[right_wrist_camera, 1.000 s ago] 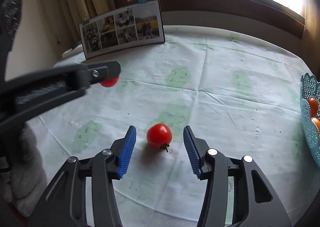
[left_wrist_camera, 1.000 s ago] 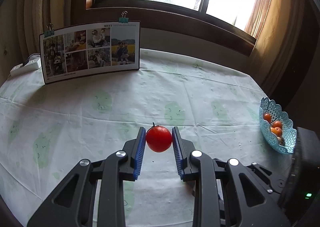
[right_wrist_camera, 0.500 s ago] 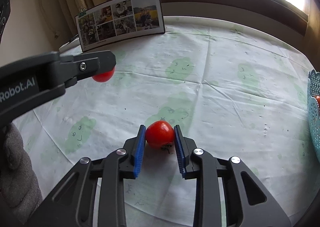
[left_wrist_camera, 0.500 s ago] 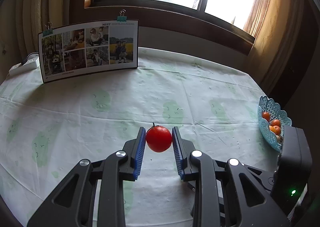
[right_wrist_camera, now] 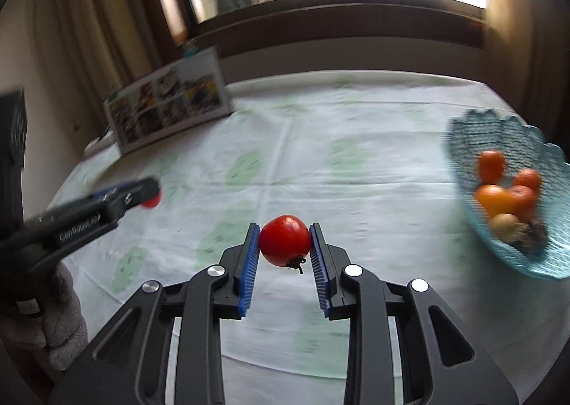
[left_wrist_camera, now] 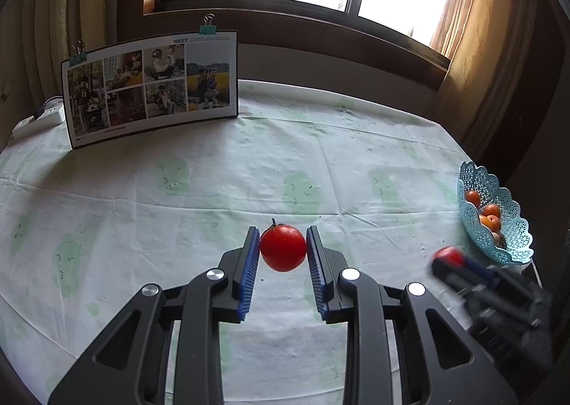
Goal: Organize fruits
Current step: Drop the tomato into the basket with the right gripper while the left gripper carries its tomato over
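My left gripper (left_wrist_camera: 282,248) is shut on a red tomato (left_wrist_camera: 283,247) and holds it above the tablecloth. My right gripper (right_wrist_camera: 284,241) is shut on a second red tomato (right_wrist_camera: 285,239), stem down, lifted off the table. A blue lattice fruit basket (right_wrist_camera: 463,155) with several orange and red fruits (right_wrist_camera: 498,198) stands to its right; it also shows in the left wrist view (left_wrist_camera: 513,230) at the table's right edge. The right gripper shows blurred in the left wrist view (left_wrist_camera: 449,259), close to the basket.
A clipped photo board (left_wrist_camera: 153,84) stands at the back left of the round table with a green-patterned white cloth (left_wrist_camera: 249,173). A white power strip (left_wrist_camera: 35,119) lies behind the board. A window and curtains lie beyond the table.
My right gripper closed on the second tomato, lifted it and swung right toward the basket. My left gripper kept its tomato and barely moved.
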`<state>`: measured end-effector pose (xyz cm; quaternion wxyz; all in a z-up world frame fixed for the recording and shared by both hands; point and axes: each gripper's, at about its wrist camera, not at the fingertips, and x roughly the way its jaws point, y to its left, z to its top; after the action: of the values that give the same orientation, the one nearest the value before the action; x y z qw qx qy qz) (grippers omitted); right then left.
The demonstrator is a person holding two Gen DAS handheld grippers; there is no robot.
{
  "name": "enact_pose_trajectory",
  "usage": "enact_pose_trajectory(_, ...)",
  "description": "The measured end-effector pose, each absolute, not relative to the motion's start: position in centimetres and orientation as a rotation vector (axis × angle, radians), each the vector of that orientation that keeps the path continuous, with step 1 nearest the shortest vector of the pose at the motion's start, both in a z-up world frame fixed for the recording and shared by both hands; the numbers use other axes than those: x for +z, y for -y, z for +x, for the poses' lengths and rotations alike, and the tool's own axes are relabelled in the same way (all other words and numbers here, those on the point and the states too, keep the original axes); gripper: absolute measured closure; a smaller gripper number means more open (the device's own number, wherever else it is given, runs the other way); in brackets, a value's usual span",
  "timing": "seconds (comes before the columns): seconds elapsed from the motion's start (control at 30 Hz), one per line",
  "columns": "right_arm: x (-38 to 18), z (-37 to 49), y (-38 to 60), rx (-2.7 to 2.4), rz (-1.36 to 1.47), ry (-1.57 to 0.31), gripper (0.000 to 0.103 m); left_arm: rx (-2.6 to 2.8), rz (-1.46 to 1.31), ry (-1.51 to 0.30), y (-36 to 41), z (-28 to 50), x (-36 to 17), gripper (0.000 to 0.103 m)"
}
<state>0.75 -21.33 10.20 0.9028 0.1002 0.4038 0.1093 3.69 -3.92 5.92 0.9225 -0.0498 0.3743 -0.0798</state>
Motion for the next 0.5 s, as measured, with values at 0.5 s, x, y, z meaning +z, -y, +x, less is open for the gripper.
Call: enact_pose_trajectory(0.5, 11.8, -2.9, 36.1, -0.160, 0.317, -0.718, 0.074, -0.168, -0.070, -0.785, 4.8, 3.8, 5.2, 0.076)
